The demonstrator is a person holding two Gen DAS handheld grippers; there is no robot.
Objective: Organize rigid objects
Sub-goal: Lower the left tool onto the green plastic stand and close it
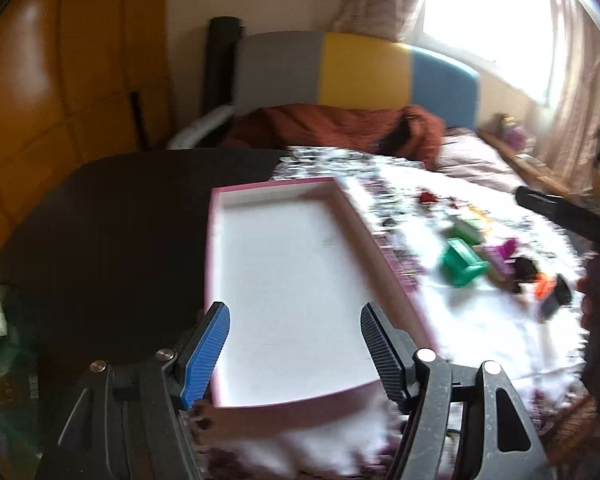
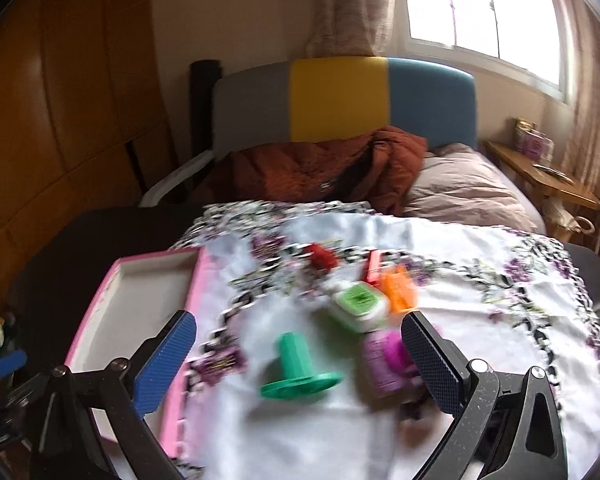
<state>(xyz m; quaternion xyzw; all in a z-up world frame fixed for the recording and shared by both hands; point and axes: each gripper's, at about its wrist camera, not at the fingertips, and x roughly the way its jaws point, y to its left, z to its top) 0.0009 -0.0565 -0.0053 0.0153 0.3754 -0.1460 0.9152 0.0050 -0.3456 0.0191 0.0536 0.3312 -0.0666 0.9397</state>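
A pink tray [image 1: 284,292] with a white floor lies on the bench, half on the bare dark top [image 1: 112,232] and half on a white cloth with a purple flower border [image 2: 480,280]. Nothing lies in the tray. To its right, on the cloth, the small hard things are scattered close together: a green flanged spool [image 2: 300,368] on its side, a white case with a green square lid [image 2: 360,304] behind it, a purple piece [image 2: 388,356] just beside the spool, an orange piece [image 2: 398,288], and two red pieces [image 2: 322,256] farther back. All are motion-blurred; any print on the purple piece or the green lid cannot be read.

The left claw [image 1: 296,356] hangs over the near end of the tray, its ribbed pads apart, with nothing between them. The right claw [image 2: 300,360] stands wide apart over the cloth, the spool and purple piece lying between its fingers in view, untouched.

Beyond the bench's far edge is a bed with a rust-coloured quilt [image 2: 320,168], a grey, yellow and blue headboard [image 2: 340,100], a curtained window [image 2: 484,12] and a wooden side table [image 2: 540,176].
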